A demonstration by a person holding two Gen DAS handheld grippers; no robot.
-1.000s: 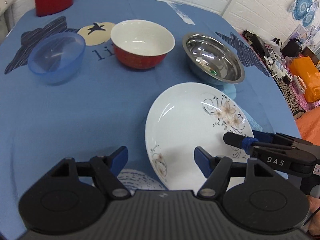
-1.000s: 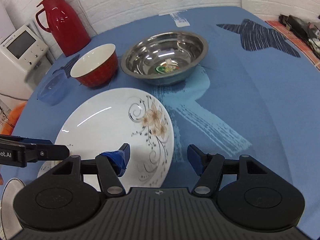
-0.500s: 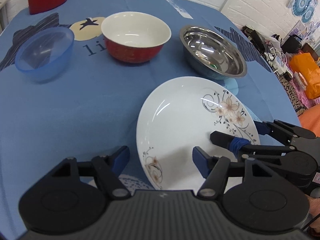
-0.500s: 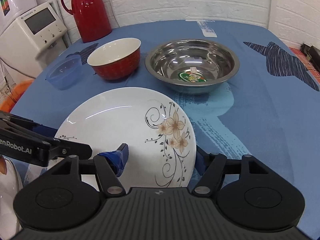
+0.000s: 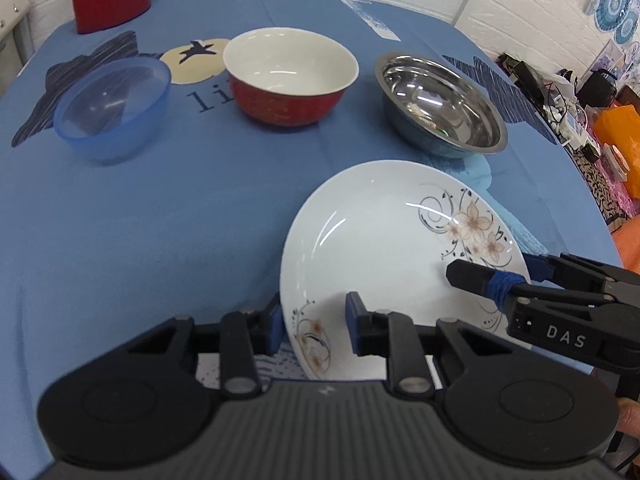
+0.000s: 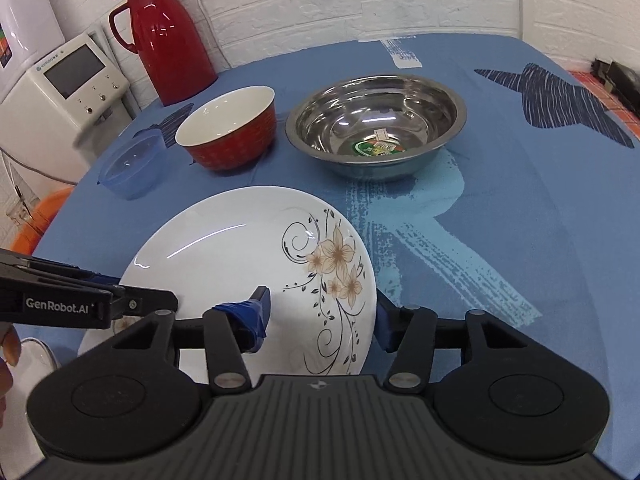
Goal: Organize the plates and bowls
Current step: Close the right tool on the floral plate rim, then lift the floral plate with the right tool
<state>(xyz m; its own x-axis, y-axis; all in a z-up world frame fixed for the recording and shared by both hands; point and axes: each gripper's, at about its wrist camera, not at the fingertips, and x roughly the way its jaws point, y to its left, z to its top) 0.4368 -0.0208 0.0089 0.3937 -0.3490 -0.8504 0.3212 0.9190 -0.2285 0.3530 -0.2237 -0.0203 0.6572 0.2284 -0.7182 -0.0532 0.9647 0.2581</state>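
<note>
1. White porcelain plate (image 5: 384,248) with a floral print sits at the near side of the blue tablecloth (image 5: 160,220), held between both tools; whether it is lifted clear of the cloth cannot be told.
2. Left gripper (image 5: 314,322): fingers straddle the plate's near-left rim, one outside and one over the well, narrowed towards it; firm contact cannot be confirmed.
3. Right gripper (image 6: 320,316): fingers bracket the plate's opposite rim, one over the well and one beyond the edge; a true pinch cannot be told.
4. Blue plastic bowl (image 5: 112,108), red bowl (image 5: 290,74) and steel bowl (image 5: 440,104) stand apart in a row at the far side, none nested.
5. Red thermos (image 6: 168,36) stands behind them, outside the task.
6. Judged progress: early. Nothing is stacked yet; the plate is in hand, and the three bowls remain to be gathered.
7. Second pale dish edge (image 6: 32,360) shows at the lower left, possibly the stacking spot.
</note>
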